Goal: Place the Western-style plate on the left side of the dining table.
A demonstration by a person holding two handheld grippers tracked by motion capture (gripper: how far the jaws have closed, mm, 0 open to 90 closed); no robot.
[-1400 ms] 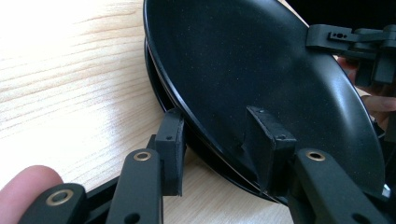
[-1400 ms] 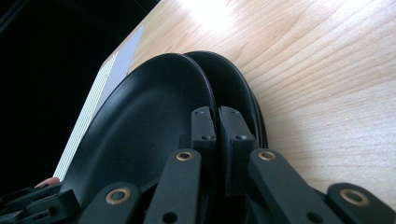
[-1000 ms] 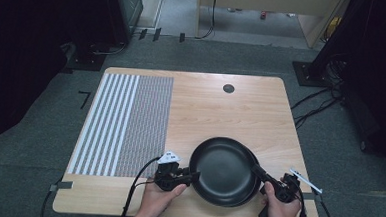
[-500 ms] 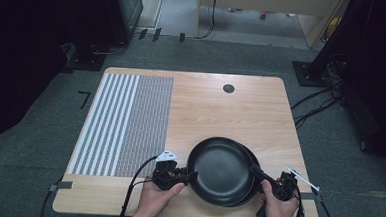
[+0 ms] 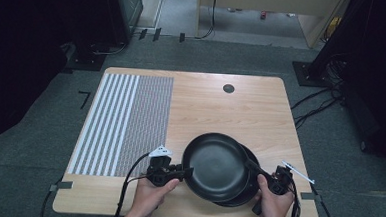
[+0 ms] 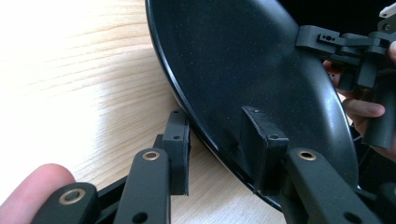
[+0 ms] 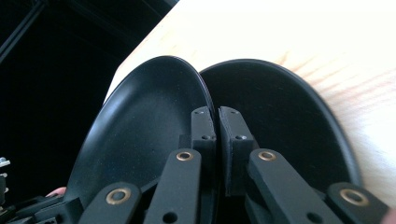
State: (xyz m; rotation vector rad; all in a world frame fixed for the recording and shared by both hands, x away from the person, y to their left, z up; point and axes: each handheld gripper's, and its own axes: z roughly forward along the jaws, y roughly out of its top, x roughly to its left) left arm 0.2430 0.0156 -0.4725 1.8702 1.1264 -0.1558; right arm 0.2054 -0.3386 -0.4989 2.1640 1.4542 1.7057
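Two black pans lie nested near the table's front edge. The upper pan point(image 5: 217, 165) is tilted over the lower pan point(image 5: 249, 194), which peeks out at its right. My left gripper point(image 5: 186, 172) is shut on the upper pan's left rim; in the left gripper view the gripper point(image 6: 219, 144) has one pad inside the upper pan point(image 6: 243, 60) and one under it. My right gripper point(image 5: 252, 166) pinches the right rim. In the right gripper view, that gripper point(image 7: 217, 126) holds the upper pan point(image 7: 140, 140) just beside the lower pan point(image 7: 289, 121).
A striped grey and white mat point(image 5: 125, 120) covers the left part of the wooden table point(image 5: 241, 111). A small dark round grommet point(image 5: 228, 88) sits near the far edge. Dark stands and cables ring the table on the carpet.
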